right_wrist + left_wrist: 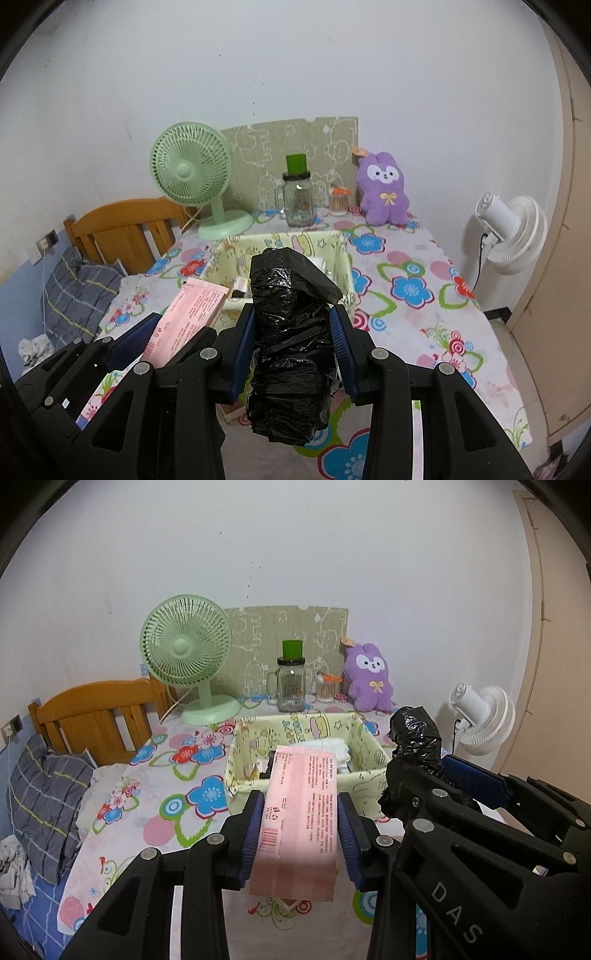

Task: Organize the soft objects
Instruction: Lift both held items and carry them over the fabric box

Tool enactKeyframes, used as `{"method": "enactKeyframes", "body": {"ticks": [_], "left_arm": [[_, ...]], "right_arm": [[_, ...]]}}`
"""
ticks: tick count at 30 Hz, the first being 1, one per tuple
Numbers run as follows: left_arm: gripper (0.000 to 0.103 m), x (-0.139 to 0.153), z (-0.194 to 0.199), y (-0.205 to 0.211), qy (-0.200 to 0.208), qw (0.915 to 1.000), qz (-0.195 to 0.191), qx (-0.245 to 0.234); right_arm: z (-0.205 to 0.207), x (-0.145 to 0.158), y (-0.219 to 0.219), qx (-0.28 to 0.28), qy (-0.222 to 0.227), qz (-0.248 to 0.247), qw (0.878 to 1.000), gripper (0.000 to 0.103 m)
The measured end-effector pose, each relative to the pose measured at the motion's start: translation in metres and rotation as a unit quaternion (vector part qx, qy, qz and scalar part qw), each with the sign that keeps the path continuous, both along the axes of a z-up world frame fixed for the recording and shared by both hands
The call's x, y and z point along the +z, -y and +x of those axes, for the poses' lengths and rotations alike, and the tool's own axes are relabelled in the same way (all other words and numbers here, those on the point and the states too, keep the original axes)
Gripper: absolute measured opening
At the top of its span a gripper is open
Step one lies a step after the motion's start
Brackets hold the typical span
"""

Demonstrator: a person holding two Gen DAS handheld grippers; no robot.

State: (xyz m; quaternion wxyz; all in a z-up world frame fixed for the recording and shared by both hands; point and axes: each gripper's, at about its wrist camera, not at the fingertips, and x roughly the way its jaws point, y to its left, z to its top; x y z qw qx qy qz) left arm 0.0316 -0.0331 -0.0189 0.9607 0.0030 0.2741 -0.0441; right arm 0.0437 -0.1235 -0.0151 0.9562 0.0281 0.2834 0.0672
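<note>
A flat pink printed plastic packet (295,812) is clamped between the blue pads of the left gripper (301,834), and a crumpled black plastic bag roll (291,347) is pinched by the closed-in right gripper (291,354). Both are held above the near edge of the pale yellow cartoon-print fabric basket (365,734), which stands on the flowered tablecloth (177,775). White folded items (332,747) are seen already inside, so the task is judged partly done; two held pieces remain, plus possibly one purple plush rabbit (371,679). Two fans are counted.
</note>
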Motion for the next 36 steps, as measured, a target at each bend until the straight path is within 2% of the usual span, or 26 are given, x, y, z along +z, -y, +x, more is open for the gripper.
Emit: {"method": "enactKeyframes", "body": {"ticks": [22,36], "left_arm": [[0.040,0.023,0.020,-0.004,0.021,0.9998,-0.008,-0.001],[0.040,0.024,0.062,-0.008,0.017,0.9998,-0.007,0.007]], "right_arm": [[0.017,0.029,-0.003,-0.001,0.024,-0.002,1.000,0.044],[0.056,0.028,-0.005,-0.001,0.021,0.000,1.000,0.044]]}}
